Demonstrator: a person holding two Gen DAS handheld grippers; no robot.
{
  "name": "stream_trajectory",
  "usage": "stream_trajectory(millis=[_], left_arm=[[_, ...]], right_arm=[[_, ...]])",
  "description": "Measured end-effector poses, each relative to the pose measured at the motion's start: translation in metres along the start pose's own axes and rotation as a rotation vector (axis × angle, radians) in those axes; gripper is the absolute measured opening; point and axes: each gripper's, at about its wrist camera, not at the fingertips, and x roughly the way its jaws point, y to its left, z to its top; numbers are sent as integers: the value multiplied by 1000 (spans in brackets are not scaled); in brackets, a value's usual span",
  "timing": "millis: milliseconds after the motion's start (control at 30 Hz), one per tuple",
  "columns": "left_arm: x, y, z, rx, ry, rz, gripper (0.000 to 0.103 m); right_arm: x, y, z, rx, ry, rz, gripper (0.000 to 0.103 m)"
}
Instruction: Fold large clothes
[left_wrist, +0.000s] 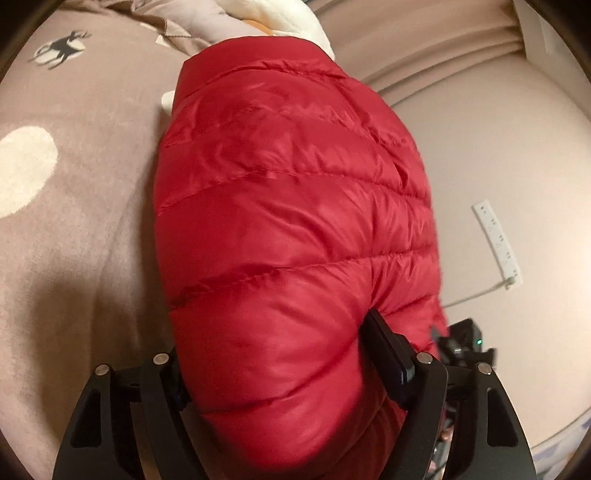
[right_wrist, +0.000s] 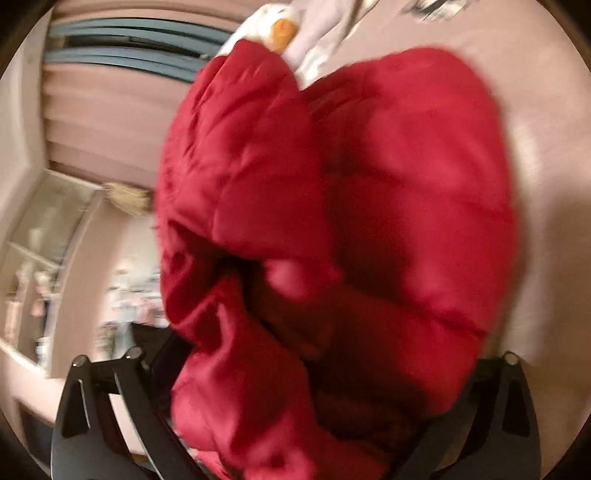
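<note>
Red quilted down jacket (left_wrist: 291, 221) lies bunched on a beige blanket (left_wrist: 85, 221) and fills the centre of both wrist views. In the left wrist view its stitched horizontal channels run across a rounded, puffed bulk whose near end sits between the two fingers of the left gripper (left_wrist: 280, 354). The right-hand finger (left_wrist: 388, 350) presses into the fabric and dents it, with creases radiating from the contact; the left-hand finger is mostly hidden behind the padding, so the jaws stand fairly wide, pinching a thick fold of the jacket. The blanket carries a pale round spot (left_wrist: 26, 170) and a dark reindeer motif (left_wrist: 61, 48). Beyond the far end of the jacket lie a cream fleece item (left_wrist: 280, 14) and a grey-beige cloth (left_wrist: 173, 22). To the right of the jacket, a white power strip (left_wrist: 498, 243) with a pale cable lies on the floor. In the right wrist view, which is blurred, the jacket appears as two lobes with a dark fold between them, and its lower portion hangs between the fingers of the right gripper (right_wrist: 314, 369). Those fingers are spread wide; the blur and the fabric covering the tips prevent confirming whether the pads press on the material. A white and orange soft item (right_wrist: 280, 26) lies at the far end of the jacket, and pale shelving (right_wrist: 48, 240) stands at the left.
</note>
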Motion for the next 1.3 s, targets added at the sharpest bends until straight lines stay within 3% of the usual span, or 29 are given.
stream_trajectory(millis=[133, 267, 467, 733, 867, 1000, 1133, 1300], left_arm=[[3, -5, -5, -13, -33, 36, 70], [-6, -32, -13, 69, -79, 83, 67], [-35, -78, -10, 131, -178, 10, 67], [-113, -141, -10, 259, -367, -70, 67], [-175, -149, -22, 316, -430, -79, 67], [-206, -143, -38, 338, -492, -68, 67], [-220, -141, -48, 369, -554, -35, 67], [-235, -139, -50, 370, -564, -14, 67]], right_arm=[[7, 0, 2, -12, -30, -6, 57], [-9, 13, 3, -70, -74, 2, 43], [-42, 46, 0, -149, -141, 119, 42], [-76, 149, -6, -376, -244, 217, 42], [-83, 201, -21, -499, -268, 221, 43], [-73, 235, -26, -560, -265, 244, 43], [-60, 237, -28, -606, -252, 303, 43], [-48, 240, -31, -617, -216, 327, 44]])
